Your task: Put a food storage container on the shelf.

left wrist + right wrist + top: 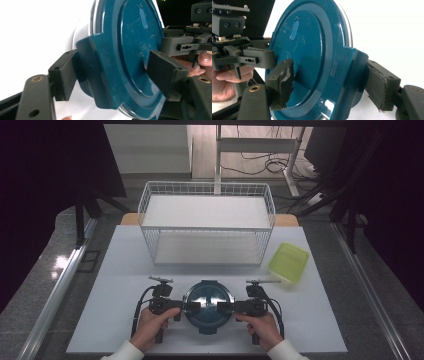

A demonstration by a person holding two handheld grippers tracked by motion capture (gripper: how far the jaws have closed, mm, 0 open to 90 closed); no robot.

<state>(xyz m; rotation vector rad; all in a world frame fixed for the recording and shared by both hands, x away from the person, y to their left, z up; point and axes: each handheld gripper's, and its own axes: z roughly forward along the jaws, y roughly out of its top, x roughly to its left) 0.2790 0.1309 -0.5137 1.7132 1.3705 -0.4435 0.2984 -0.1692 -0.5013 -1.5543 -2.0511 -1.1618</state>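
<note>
We hold a round glass container with a teal clip-on lid at the near edge of the white bench, one gripper at each side of it. The left gripper comes in from the container's left, the right gripper from its right, and both point inward at each other.

In the left gripper view, our fingers are partly apart and straddle the lid's side latch flap: one pad lies against the outside of the flap, the other rests on the lid's flat top. In the right gripper view we see the same arrangement mirrored: one finger, its pad worn and torn, sits on the lid's top face, and the other presses against the outer side of the opposite latch flap. Both pairs appear clamped on the lid's latches.

Beyond the container stands a white wire basket shelf. A yellow-green plastic lid lies to the right, well apart from the container.
</note>
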